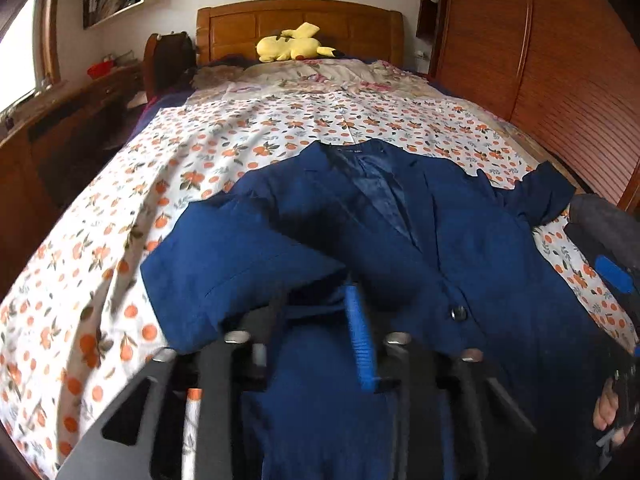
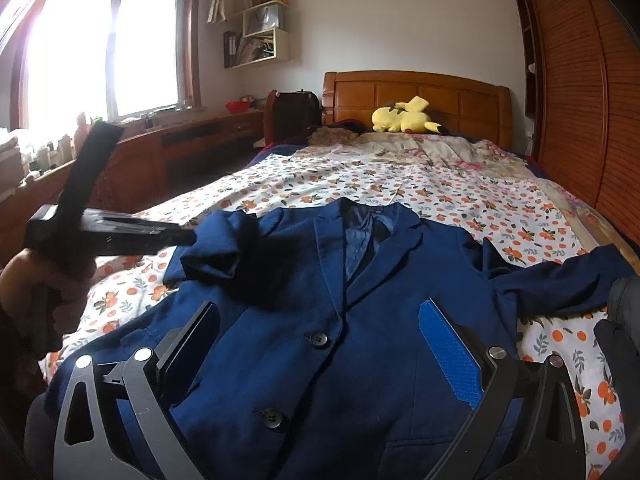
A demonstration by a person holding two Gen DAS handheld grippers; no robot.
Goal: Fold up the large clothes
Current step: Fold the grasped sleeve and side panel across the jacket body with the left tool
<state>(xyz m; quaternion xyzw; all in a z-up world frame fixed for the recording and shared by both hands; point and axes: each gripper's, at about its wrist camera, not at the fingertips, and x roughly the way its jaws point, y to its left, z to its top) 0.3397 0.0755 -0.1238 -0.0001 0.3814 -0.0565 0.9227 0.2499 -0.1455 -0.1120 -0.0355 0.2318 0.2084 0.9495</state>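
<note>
Lying on bed (image 2: 520, 216), navy blazer (image 2: 320, 300) front up, buttoned

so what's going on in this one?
A person with a handheld gripper in each hand is folding a navy blue blazer laid front-up on the orange-print bedsheet. One sleeve is already folded across the chest; the left gripper is above it, jaws apart. The right gripper hovers open over the buttons. The other sleeve lies outstretched.

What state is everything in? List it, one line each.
blue blazer: flat on the bed, front up, buttoned
window-side sleeve: folded in over the front
wardrobe-side sleeve: spread out sideways
left gripper: open, empty
right gripper: open, empty
yellow plush: lying on its side
</note>
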